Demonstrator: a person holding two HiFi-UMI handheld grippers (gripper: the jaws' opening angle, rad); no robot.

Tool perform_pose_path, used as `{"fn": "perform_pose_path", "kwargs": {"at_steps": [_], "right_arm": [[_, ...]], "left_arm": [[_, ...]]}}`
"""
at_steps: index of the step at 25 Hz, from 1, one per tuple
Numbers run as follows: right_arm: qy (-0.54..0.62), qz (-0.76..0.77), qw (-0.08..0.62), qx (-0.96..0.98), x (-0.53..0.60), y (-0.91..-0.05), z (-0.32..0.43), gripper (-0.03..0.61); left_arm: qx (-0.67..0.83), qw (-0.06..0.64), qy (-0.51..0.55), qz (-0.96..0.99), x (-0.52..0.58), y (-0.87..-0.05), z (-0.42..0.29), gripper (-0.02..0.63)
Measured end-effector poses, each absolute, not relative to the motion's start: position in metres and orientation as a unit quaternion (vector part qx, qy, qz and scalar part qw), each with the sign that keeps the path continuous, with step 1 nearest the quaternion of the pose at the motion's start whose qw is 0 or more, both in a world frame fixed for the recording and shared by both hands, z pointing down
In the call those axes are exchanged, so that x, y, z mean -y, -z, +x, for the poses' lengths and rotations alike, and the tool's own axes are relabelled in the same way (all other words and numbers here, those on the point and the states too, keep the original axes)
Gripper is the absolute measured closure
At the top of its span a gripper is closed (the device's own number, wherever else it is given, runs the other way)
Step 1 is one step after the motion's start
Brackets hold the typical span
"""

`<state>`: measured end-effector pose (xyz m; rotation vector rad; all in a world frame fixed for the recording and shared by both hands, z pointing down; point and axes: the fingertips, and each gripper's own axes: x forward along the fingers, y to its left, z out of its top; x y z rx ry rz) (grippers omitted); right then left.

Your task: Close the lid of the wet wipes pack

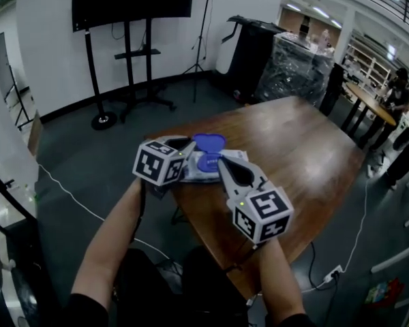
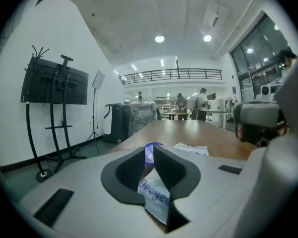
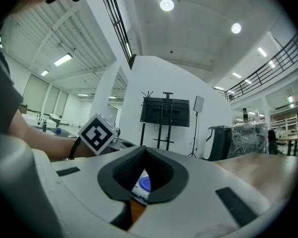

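Observation:
The wet wipes pack (image 1: pixel 221 161), white with blue print, lies at the near left corner of the wooden table (image 1: pixel 300 148). Its round blue lid (image 1: pixel 209 142) stands flipped open at the far side. My left gripper (image 1: pixel 189 144) reaches over the pack's left end; its jaws (image 2: pixel 150 148) stand a narrow slit apart, with the pack (image 2: pixel 156 195) showing below and the lid (image 2: pixel 149 153) through the slit. My right gripper (image 1: pixel 222 162) comes in from the near right, level and pointing at the lid. Its tips (image 3: pixel 142 150) meet, shut on nothing, with the pack (image 3: pixel 140 186) beyond them.
A screen on a wheeled stand (image 1: pixel 131 5) and a light stand (image 1: pixel 203 26) are against the far wall. A black cart with wrapped goods (image 1: pixel 286 60) sits beyond the table. People stand at another table (image 1: pixel 375 104) far right. Cables run across the floor (image 1: pixel 68 196).

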<state>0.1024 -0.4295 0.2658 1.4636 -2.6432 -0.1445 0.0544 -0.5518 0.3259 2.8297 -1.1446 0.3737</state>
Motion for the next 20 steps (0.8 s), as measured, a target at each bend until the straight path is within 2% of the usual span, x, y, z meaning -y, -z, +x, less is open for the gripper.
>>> {"fn": "perform_pose_path", "kwargs": {"at_steps": [2, 6, 20], "right_arm": [[0.046, 0.487, 0.063, 0.870, 0.434, -0.269, 0.108, 0.568], [0.044, 0.495, 0.069, 0.865, 0.445, -0.271, 0.117, 0.568], [0.044, 0.513, 0.080, 0.853, 0.451, -0.273, 0.138, 0.568]], "left_arm": [[0.366, 0.047, -0.120, 0.922, 0.565, -0.329, 0.056, 0.546], [0.344, 0.064, -0.123, 0.929, 0.583, -0.329, 0.068, 0.411], [0.278, 0.146, -0.189, 0.930, 0.614, -0.358, 0.088, 0.413]]}}
